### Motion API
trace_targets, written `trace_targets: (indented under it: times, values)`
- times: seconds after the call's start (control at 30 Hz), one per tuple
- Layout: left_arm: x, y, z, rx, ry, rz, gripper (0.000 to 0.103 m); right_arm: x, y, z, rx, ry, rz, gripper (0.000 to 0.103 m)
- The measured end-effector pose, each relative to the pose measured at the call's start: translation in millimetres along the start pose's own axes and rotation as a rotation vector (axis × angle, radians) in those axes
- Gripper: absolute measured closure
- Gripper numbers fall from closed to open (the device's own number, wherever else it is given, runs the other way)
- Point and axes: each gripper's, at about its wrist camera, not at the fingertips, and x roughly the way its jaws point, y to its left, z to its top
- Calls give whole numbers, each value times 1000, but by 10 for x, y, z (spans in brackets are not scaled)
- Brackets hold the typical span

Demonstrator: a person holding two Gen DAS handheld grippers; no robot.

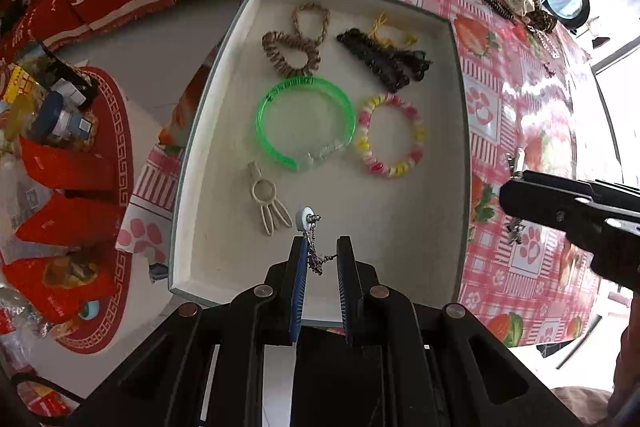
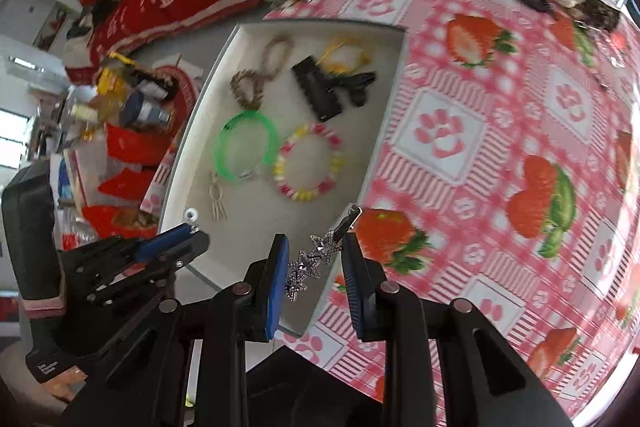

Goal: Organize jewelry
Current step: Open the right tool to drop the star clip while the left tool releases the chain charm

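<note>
Left gripper (image 1: 322,255), above the near edge of the white tray (image 1: 400,243), has its jaws parted with a small chain earring (image 1: 310,227) draped against the left finger; whether the chain is pinched or merely hanging there cannot be told. Right gripper (image 2: 316,261), over the tray's near right corner, carries a silver star hair clip (image 2: 316,259) lying diagonally between its pads; the jaws stand fairly wide, and the clip seems braced at its ends, not squeezed flat.

Inside the tray, going away from the near edge: a pale fork-shaped charm (image 1: 269,203), a green bangle (image 1: 306,123), a pink-and-yellow bead bracelet (image 1: 391,135), a brown coiled band (image 1: 294,43) and a dark hair clip (image 1: 386,61). More pieces wait on the strawberry tablecloth (image 1: 520,115), well beyond the tray's far right corner.

Risks, as judged:
- The earring may snag on the ridged pad and fail to drop, or fall outside the tray's near wall.
- The star clip, held slantwise, may twist out and land on the cloth.
- The two grippers sit near each other at the tray's near edge and could collide.
</note>
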Motion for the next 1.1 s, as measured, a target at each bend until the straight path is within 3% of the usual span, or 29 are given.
trace_targets:
  times: [0.33,1.1]
  values:
    - [202,19,4,-3,21,-31,82,384,158,13,-55,69,12,74]
    - [442,110,-15,-18,34,7,81,974,276,148,-113,157,-38,73]
